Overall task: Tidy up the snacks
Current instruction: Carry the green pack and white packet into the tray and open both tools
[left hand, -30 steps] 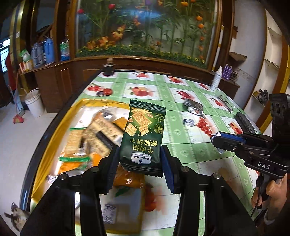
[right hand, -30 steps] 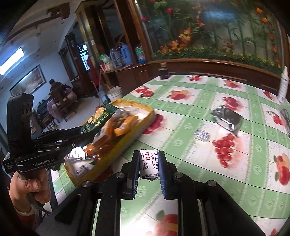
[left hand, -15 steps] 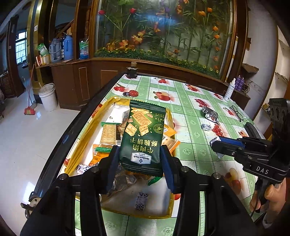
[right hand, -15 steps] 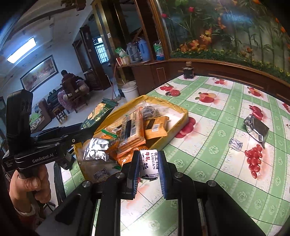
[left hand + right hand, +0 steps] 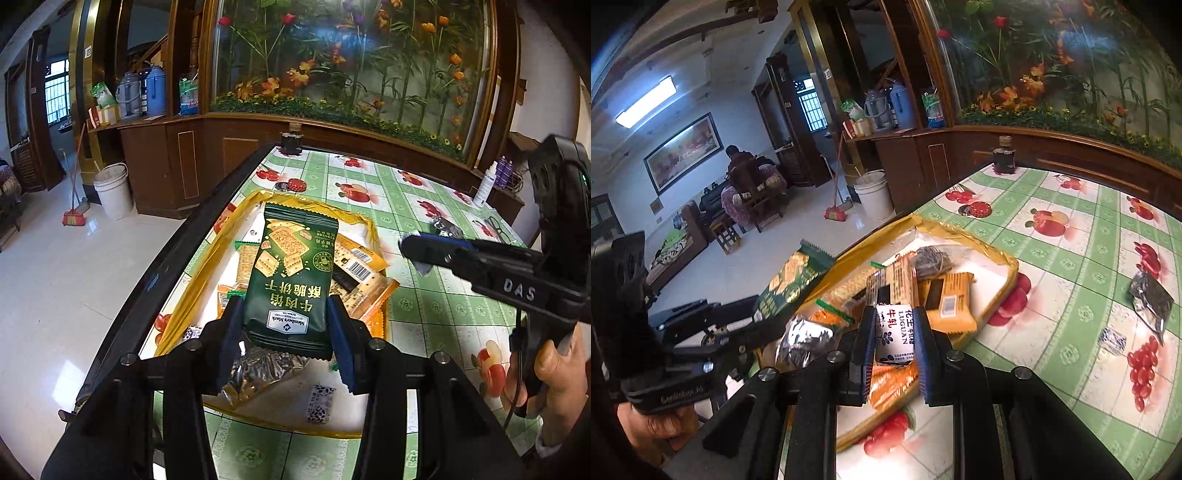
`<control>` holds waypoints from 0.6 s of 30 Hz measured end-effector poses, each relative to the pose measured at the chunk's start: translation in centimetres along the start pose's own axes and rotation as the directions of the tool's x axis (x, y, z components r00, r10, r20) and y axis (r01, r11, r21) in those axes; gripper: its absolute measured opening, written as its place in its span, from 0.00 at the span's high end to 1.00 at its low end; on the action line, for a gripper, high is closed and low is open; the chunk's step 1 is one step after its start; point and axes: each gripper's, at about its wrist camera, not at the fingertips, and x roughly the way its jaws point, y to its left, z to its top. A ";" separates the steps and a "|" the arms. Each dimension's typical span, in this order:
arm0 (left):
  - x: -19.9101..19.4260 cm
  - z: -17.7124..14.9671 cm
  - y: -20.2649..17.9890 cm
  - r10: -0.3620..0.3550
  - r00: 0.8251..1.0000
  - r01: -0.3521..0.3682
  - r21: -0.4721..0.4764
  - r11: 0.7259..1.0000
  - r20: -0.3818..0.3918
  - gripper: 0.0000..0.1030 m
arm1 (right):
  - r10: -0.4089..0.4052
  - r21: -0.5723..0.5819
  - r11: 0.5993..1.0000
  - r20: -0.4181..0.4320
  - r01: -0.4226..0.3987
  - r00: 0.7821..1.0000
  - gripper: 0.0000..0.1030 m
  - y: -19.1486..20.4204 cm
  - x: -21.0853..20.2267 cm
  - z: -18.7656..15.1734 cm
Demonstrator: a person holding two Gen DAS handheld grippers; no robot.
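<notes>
My left gripper [image 5: 284, 328] is shut on a dark green cracker packet [image 5: 293, 273] and holds it above the gold-rimmed tray [image 5: 192, 284] of snacks. The same packet shows in the right wrist view [image 5: 790, 277], left of the tray [image 5: 1001, 291]. My right gripper [image 5: 892, 336] is shut on a small white nougat candy [image 5: 894, 332] and holds it over the tray's near end; it also shows in the left wrist view [image 5: 417, 245]. The tray holds cracker packs, an orange packet [image 5: 951, 302] and a silver packet [image 5: 803, 341].
On the green fruit-print tablecloth [image 5: 1071, 258] lie a silver packet [image 5: 1150, 301] and a small wrapped candy [image 5: 1112, 339] to the right. A dark bottle [image 5: 1004, 160] stands at the far table edge. A white spray bottle [image 5: 484, 184] stands far right.
Both grippers have risen and drawn back from the tray with their snacks still held. The right gripper has swung left, from beside the tray to over its near end.
</notes>
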 end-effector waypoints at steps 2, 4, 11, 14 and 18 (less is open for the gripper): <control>0.4 -0.1 0.3 0.011 1.000 -0.011 -0.003 1.000 -0.006 0.58 | -0.007 0.003 1.000 0.001 0.007 1.000 0.81 -0.3 0.8 0.6; 0.7 -0.1 0.4 0.013 1.000 -0.014 -0.007 1.000 -0.012 0.58 | -0.011 0.019 1.000 0.002 0.011 1.000 0.81 -0.8 1.7 1.2; 1.8 0.0 0.5 0.070 0.997 -0.070 0.009 0.997 -0.026 0.58 | -0.020 0.056 0.998 0.007 0.019 1.000 0.81 -2.4 4.2 3.0; 2.2 0.0 0.6 0.082 0.996 -0.082 0.009 0.997 -0.029 0.58 | -0.020 0.066 0.998 0.005 0.019 1.000 0.81 -2.9 5.2 3.5; 2.5 0.1 0.7 0.094 0.995 -0.094 0.010 0.996 -0.032 0.58 | -0.023 0.070 0.997 0.005 0.022 1.000 0.81 -3.2 6.0 3.9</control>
